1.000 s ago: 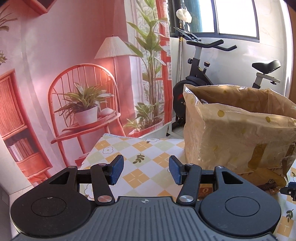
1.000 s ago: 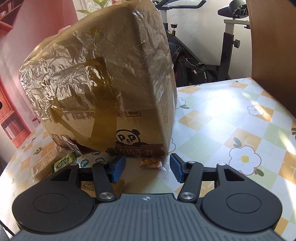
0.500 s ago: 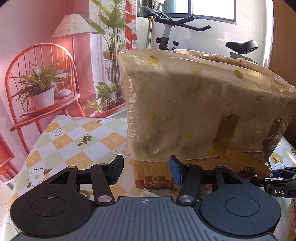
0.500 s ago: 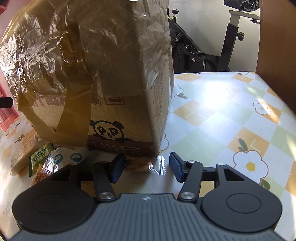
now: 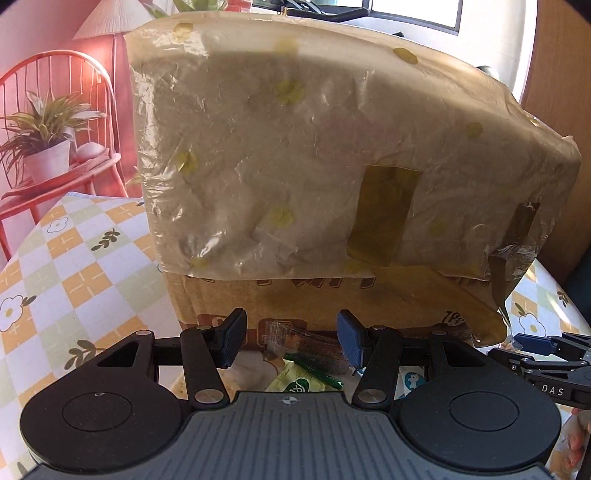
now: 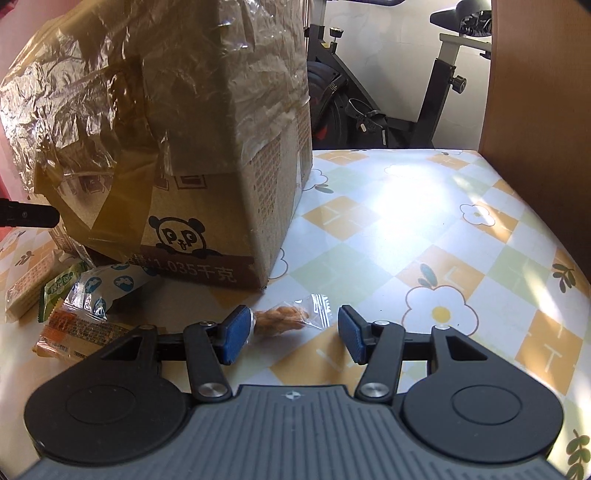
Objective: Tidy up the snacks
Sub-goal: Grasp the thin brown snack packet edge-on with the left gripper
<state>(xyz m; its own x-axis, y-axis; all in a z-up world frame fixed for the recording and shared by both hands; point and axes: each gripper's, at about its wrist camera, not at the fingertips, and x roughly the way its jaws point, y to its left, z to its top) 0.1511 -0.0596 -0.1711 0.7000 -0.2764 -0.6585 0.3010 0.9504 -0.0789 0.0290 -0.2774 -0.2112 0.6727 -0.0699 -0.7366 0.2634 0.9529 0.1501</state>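
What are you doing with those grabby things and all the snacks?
A person is sorting snacks with two tools. The right hand-held gripper is open around a small clear-wrapped snack on the table, beside the cardboard box. The left hand-held gripper is open over a pile of packets. Nothing is picked up yet.

Pink backdrop (image 5: 22, 33) printed with a chair (image 5: 55, 122) and lamp (image 5: 107, 22); exercise bike (image 6: 388, 103) against white wall; sunlit window (image 5: 417, 13).

We cannot see inside the cardboard box (image 5: 332, 166); the left hand-held gripper (image 5: 290, 341) hides part of the snack packets (image 5: 306, 369) below it
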